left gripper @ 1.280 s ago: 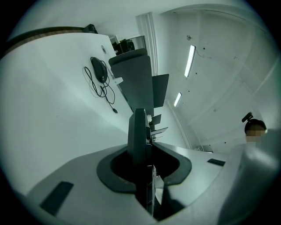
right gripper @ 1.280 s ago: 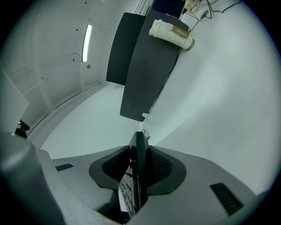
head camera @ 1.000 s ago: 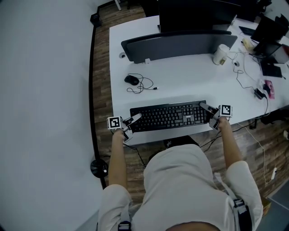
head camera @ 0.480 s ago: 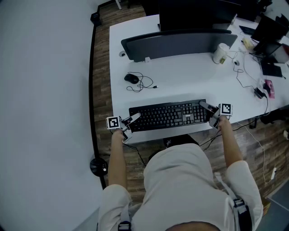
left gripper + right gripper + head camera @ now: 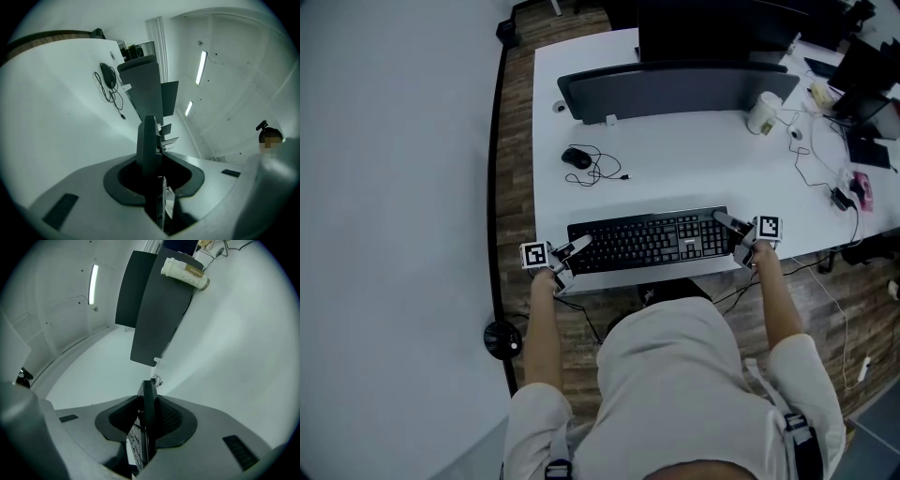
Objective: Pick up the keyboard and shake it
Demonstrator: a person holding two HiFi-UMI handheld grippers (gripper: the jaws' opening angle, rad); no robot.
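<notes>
Bright, even light over desk (image 5: 694, 178); faint soft shadows on it. Strip lamps (image 5: 201, 68) glow above desk, mild glare. Gripper views: fisheye warp, black corners, green-grey cast.

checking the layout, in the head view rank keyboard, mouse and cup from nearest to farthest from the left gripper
1. keyboard: its left end is gripped in the jaws of the left gripper.
2. mouse: farther back, on the left.
3. cup: far back, on the right.
</notes>
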